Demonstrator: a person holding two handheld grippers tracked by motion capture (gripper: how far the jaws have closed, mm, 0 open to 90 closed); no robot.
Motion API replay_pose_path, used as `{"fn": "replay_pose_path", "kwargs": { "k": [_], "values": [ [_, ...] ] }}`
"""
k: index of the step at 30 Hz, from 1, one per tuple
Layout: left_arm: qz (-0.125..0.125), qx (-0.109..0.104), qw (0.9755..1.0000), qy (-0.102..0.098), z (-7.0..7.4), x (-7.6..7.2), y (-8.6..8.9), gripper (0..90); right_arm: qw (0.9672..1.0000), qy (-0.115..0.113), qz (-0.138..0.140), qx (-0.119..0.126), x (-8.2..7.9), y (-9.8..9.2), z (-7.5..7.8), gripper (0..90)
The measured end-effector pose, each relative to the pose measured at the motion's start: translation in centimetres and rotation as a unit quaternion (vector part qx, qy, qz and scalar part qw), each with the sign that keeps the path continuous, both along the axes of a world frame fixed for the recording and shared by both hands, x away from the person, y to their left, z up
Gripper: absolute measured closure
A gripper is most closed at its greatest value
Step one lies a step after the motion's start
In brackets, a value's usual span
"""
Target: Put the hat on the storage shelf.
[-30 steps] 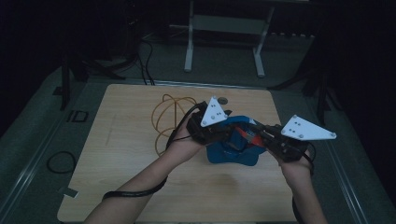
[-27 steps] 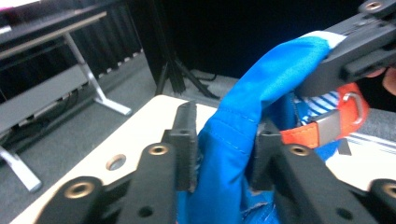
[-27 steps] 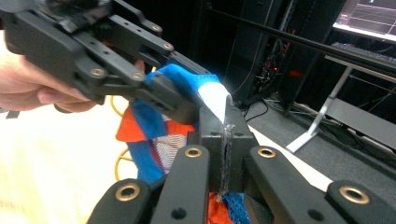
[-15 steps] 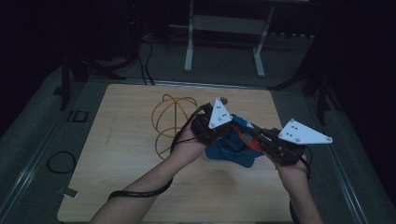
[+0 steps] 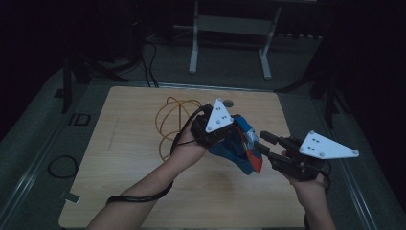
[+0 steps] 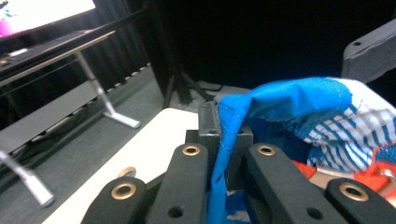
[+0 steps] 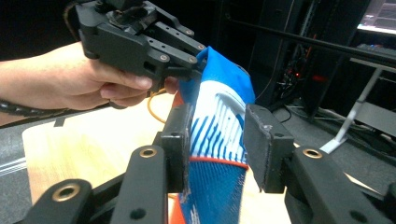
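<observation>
- Sock (image 5: 238, 143): blue knit with white stripes and an orange band, bunched and limp, held up above the middle of the pale wooden table (image 5: 124, 158).
- Left gripper (image 6: 227, 154): jaws clamped on a blue fold.
- Right gripper (image 7: 215, 140): flat pads apart, sock hanging between them.
- Orange cable (image 5: 168, 120): looped on the far left.

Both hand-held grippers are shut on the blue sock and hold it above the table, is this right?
Not quite. The left hand-held gripper is shut on the blue sock, but the right hand-held gripper is open: in the right gripper view its jaws stand apart around the sock. The sock is above the table.
</observation>
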State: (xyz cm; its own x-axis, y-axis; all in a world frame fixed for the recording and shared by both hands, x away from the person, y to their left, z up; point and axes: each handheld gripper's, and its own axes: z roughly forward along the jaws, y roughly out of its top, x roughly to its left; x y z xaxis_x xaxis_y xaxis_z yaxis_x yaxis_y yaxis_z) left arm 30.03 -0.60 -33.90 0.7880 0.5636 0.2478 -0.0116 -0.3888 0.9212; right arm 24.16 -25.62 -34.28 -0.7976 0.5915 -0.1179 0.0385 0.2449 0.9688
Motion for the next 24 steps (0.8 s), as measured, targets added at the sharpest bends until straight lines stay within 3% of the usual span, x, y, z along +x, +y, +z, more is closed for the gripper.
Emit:
{"fn": "replay_pose_path", "kwargs": {
  "k": [2,7,11,12,14,15,18,21,24],
  "values": [
    [-0.004,0.0,1.0,-0.005,0.1,0.0,0.2,89.1,1.0,-0.002,-0.006,0.005,-0.3,-0.5,-0.1,60.4],
    [-0.05,-0.009,0.9984,-0.024,0.5,-0.5,0.8,89.0,0.9995,0.007,-0.032,0.005,0.3,-1.9,-1.0,61.9],
    [-0.091,-0.017,0.995,-0.038,0.6,-0.6,1.4,89.0,0.9992,0.016,-0.035,0.005,0.4,-2.5,-1.7,61.8],
    [-0.104,-0.021,0.9935,-0.04,0.6,-0.5,1.7,89.0,0.9993,0.018,-0.032,0.007,0.3,-2.5,-1.8,61.2],
    [-0.144,-0.039,0.9875,-0.052,0.5,-0.5,2.2,88.9,0.9995,0.02,-0.022,0.011,0.1,-2.5,-2.1,60.8],
    [-0.144,-0.039,0.9875,-0.052,0.5,-0.5,2.2,88.9,0.9995,0.02,-0.022,0.011,0.1,-2.5,-2.1,60.8],
    [-0.178,-0.059,0.9797,-0.071,0.6,-1.3,2.6,88.9,0.9992,0.032,-0.002,0.022,-0.4,-2.1,-3.0,59.4],
    [-0.203,-0.07,0.9748,-0.062,0.6,-1.5,2.6,88.9,0.999,0.036,0.009,0.024,-0.9,-1.6,-3.6,58.2],
    [-0.239,-0.087,0.9661,-0.044,0.4,-1.3,3.0,88.9,0.9984,0.041,0.023,0.031,-1.5,-1.2,-4.0,56.0]
  ]
}}
